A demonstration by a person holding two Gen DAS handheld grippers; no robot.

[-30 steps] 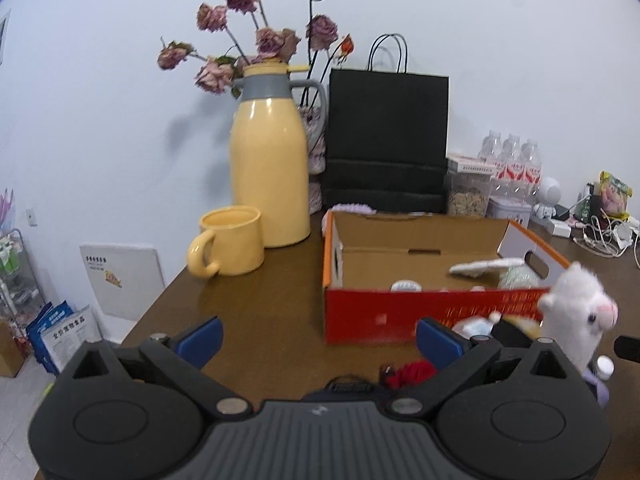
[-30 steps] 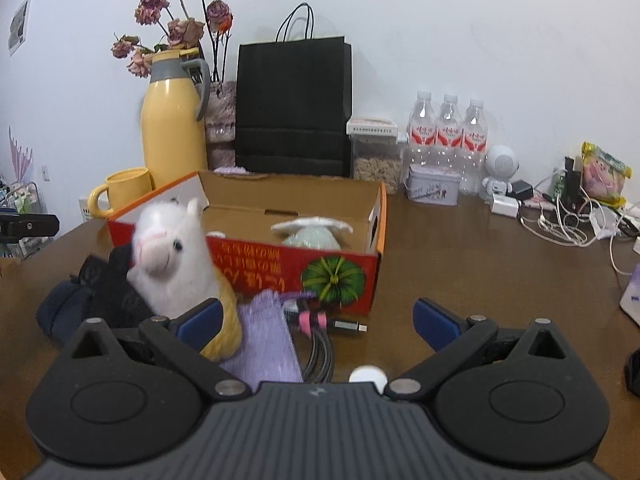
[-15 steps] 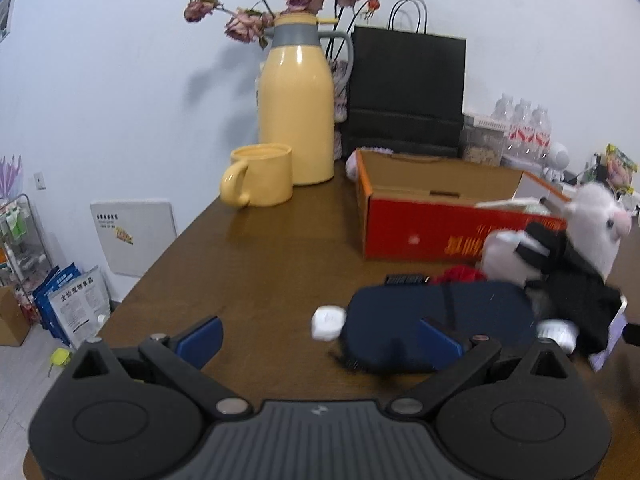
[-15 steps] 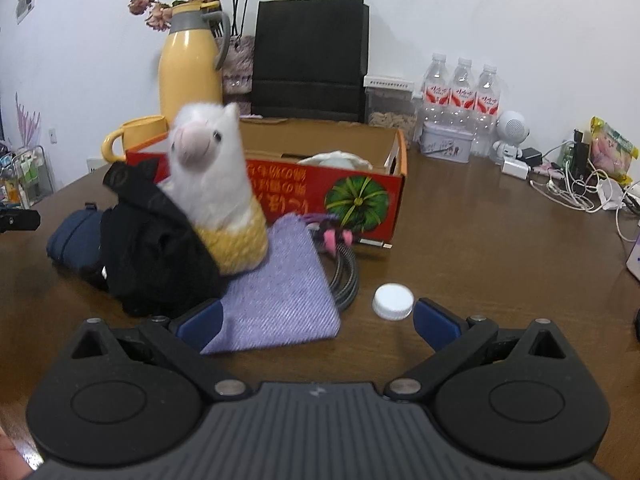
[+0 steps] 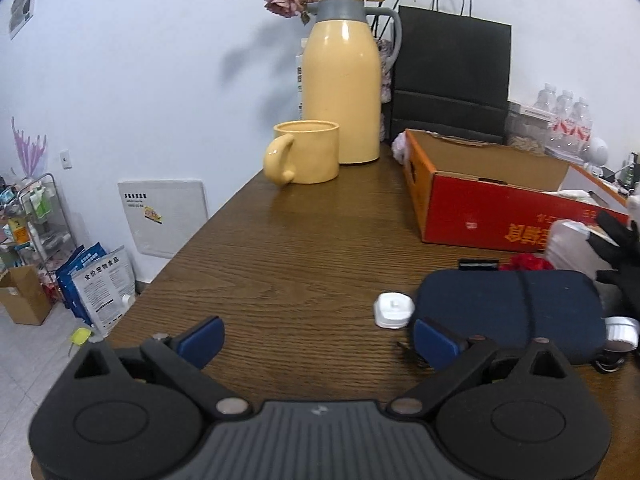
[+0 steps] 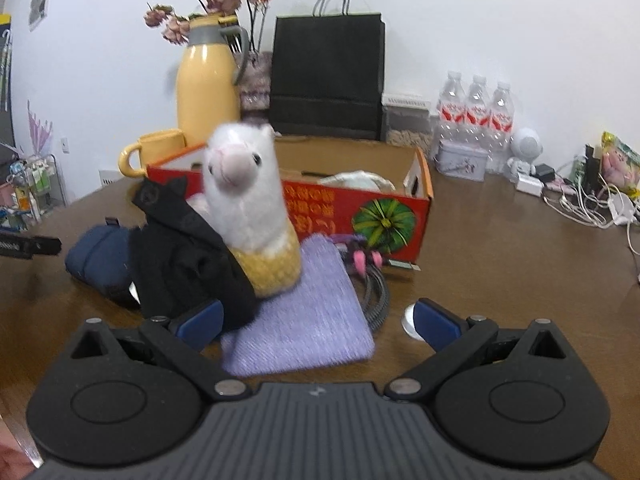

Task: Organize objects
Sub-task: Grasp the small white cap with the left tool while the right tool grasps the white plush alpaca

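The wooden table [image 5: 304, 240] carries all items. A red cardboard box [image 5: 492, 216], open at the top, sits toward the rear; the right wrist view shows its end panel with a green printed motif and crumpled white material inside, which the left wrist view shows only in part. Behind the box stand a black paper bag [image 6: 326, 76] and a yellow thermos jug [image 5: 342, 92] with dried roses behind it. A yellow mug [image 5: 306, 152] stands just beside the jug.

The navy pouch [image 5: 508, 312] lies flat in front of the box. The black garment [image 6: 188, 264] lies against the pouch and against the plush alpaca [image 6: 250, 200], which stands upright on the purple knitted cloth [image 6: 296, 316]. The alpaca body is outside the left wrist view. A coiled cable with a pink tie [image 6: 372, 276] lies between the cloth and the box.

Only the left wrist view shows a white square cap [image 5: 393, 311] touching the pouch edge. Only the right wrist view shows 3 water bottles [image 6: 476, 108], a metal tin [image 6: 460, 160] and a tangle of white chargers [image 6: 584, 204].

The left gripper [image 5: 318, 336] is spread wide and holds nothing; its right finger sits over the pouch edge. The right gripper [image 6: 318, 320] is spread wide and holds nothing, with the cloth between its fingers.
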